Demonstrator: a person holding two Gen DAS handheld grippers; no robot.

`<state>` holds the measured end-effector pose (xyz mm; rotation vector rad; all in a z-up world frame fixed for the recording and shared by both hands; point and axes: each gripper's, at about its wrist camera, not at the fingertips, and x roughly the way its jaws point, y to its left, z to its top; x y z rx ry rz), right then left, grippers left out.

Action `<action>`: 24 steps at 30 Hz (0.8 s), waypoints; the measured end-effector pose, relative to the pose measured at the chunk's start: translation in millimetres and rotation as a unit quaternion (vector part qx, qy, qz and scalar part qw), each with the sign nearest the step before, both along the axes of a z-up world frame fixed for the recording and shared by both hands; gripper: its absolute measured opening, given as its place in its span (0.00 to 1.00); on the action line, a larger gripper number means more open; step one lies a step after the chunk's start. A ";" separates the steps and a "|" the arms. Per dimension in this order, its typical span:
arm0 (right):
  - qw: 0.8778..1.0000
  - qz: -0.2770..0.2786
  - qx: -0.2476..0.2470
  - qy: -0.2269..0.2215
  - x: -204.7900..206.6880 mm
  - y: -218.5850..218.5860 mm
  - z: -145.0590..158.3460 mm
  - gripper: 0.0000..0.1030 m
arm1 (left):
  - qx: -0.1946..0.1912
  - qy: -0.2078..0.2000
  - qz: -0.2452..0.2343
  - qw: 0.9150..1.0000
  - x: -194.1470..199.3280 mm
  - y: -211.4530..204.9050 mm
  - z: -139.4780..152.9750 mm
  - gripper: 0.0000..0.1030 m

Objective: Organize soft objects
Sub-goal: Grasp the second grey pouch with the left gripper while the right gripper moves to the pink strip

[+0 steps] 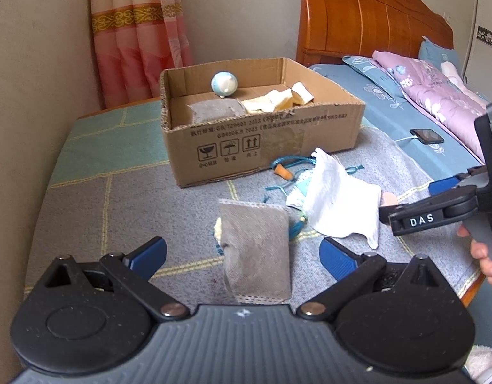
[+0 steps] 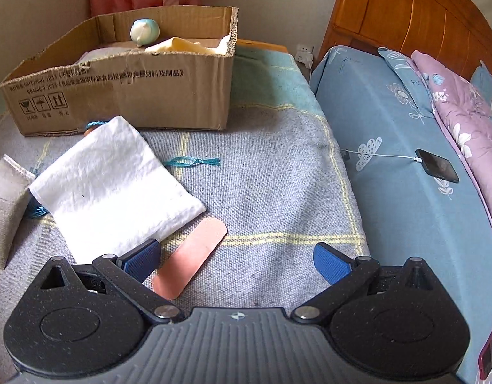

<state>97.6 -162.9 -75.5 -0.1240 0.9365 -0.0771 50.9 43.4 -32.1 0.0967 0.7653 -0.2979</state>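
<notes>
A grey cloth pouch (image 1: 257,249) stands bent on the checked mat, between the spread fingers of my open left gripper (image 1: 242,256); its edge shows at the far left (image 2: 6,211). A white cloth bag (image 1: 338,201) (image 2: 114,188) lies to its right over teal cord (image 1: 290,163). A pink oval pad (image 2: 190,256) lies beside the left finger of my open right gripper (image 2: 236,259), which holds nothing and enters the left wrist view from the right (image 1: 412,204). The cardboard box (image 1: 261,144) (image 2: 124,96) holds a blue-white ball (image 1: 224,84), a grey pouch (image 1: 214,110) and yellow cloth (image 1: 277,99).
The mat covers a low table (image 1: 95,198) against the wall, with a pink curtain (image 1: 137,32) behind. To the right is a bed (image 2: 405,147) with a phone (image 2: 437,164) on a charging cable and a purple quilt (image 2: 463,118). A hand (image 1: 485,256) grips the right gripper's handle.
</notes>
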 end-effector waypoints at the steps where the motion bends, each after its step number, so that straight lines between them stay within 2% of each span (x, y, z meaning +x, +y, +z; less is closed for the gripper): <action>1: 1.000 -0.001 0.000 -0.001 -0.1 0.1 0.5 1.00 | 0.001 0.002 0.000 1.000 0.4 -1.0 -1.3 0.98; 8: 1.000 -0.010 -0.016 0.006 -13.9 -14.6 3.4 1.00 | 0.011 0.014 -0.003 1.000 4.8 -8.3 -10.0 0.99; 15: 1.000 -0.021 -0.003 0.011 -16.3 -24.8 2.8 1.00 | 0.048 0.006 0.003 0.999 9.1 -21.6 -25.0 0.99; 20: 1.000 -0.003 -0.018 0.000 -18.3 -19.4 3.4 1.00 | 0.026 -0.007 0.016 1.000 9.2 -18.9 -32.1 0.98; 24: 1.000 0.005 -0.013 -0.007 -19.7 -21.4 2.5 1.00 | 0.032 -0.007 0.023 0.999 11.7 -20.5 -36.4 0.88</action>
